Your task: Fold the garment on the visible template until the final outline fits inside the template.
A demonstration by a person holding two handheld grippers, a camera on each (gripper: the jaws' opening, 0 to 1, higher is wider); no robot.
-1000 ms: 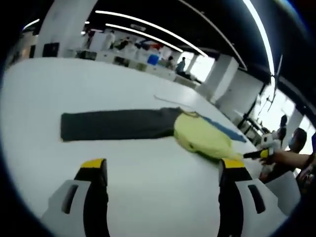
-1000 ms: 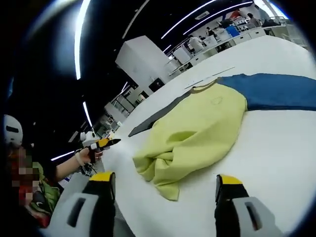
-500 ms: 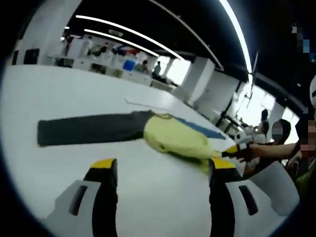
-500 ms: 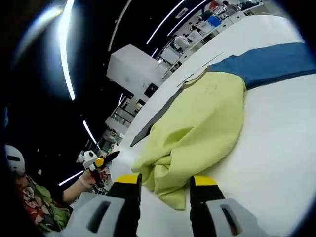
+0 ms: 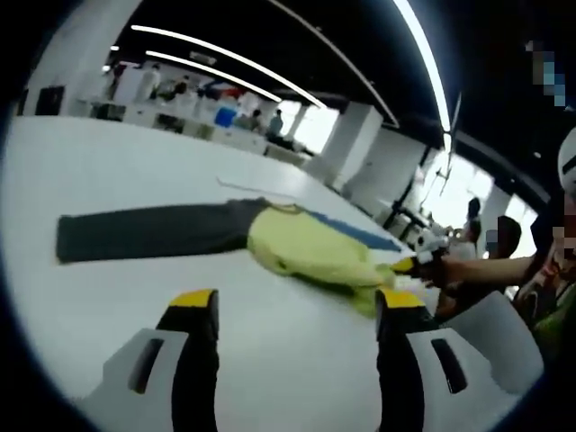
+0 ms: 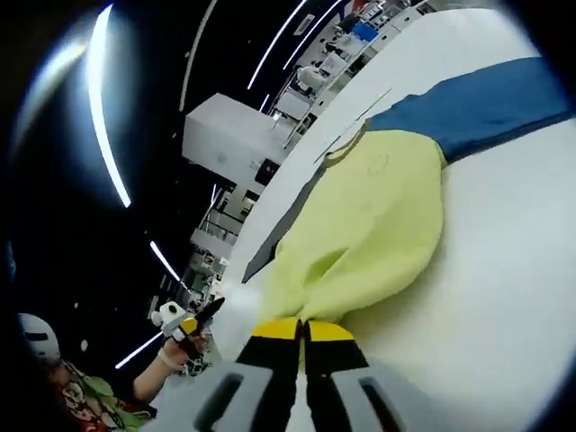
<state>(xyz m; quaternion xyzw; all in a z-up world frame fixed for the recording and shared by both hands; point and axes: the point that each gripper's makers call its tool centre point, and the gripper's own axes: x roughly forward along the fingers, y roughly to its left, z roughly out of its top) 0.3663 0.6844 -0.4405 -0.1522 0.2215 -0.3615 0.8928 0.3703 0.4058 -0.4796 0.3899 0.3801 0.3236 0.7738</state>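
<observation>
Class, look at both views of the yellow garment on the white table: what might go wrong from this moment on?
1. The right hand-held gripper is shut on a bunched edge of the yellow garment; pulling may drag several layers and crumple the fold.
2. The garment overlaps the dark strip and the blue strip, so lifting it might shift them.
3. The left hand-held gripper is open, so nothing pins the cloth.

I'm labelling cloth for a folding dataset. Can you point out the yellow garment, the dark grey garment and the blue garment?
yellow garment (image 6: 382,229): right gripper view, mid-body.
dark grey garment (image 5: 144,236): left gripper view, middle of its length.
blue garment (image 6: 486,108): right gripper view, middle.
</observation>
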